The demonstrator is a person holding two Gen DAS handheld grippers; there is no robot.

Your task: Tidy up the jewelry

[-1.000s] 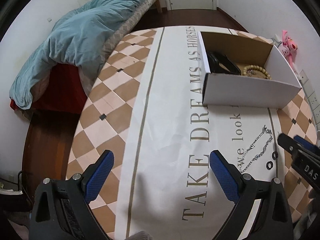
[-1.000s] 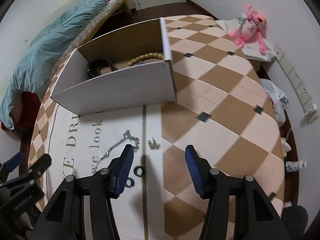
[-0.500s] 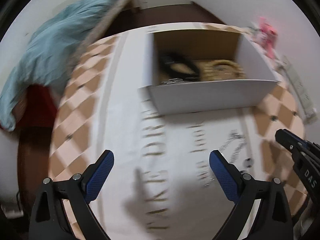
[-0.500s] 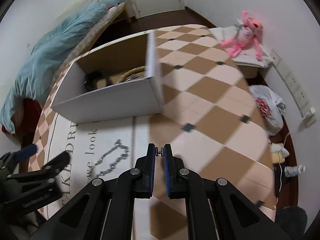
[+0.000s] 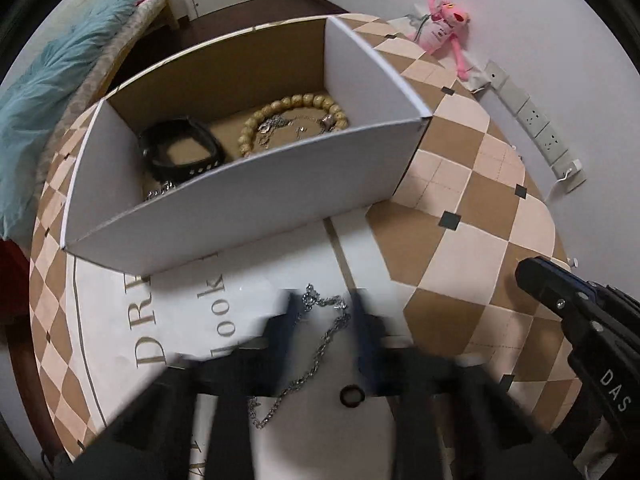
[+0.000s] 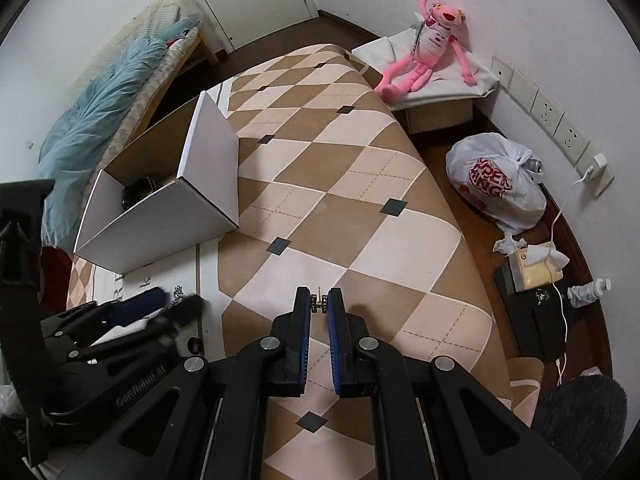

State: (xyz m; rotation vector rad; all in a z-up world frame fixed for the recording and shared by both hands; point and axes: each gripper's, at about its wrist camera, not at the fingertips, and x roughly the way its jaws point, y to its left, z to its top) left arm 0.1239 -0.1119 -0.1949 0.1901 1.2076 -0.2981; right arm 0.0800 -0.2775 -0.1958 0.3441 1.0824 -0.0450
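A white cardboard box (image 5: 240,196) stands on the checkered cloth and holds a wooden bead bracelet (image 5: 294,118), a black strap bracelet (image 5: 180,150) and bits of silver chain. A silver chain (image 5: 320,344) and a black ring (image 5: 351,396) lie on the cloth in front of it. My left gripper (image 5: 324,328) is motion-blurred, its fingers on either side of the chain with a gap between them. My right gripper (image 6: 319,308) is shut on a small gold earring (image 6: 319,305) and held above the cloth right of the box (image 6: 168,204).
A pink plush toy (image 6: 424,48) lies on a white cushion at the back right. A white plastic bag (image 6: 496,188), tissue box and bottle sit on the floor at right. A blue duvet (image 6: 100,112) covers a bed at left.
My right gripper closed on the small earring and lifted it to the right. My left gripper swung right toward the chain, and its fingers have come closer together around it.
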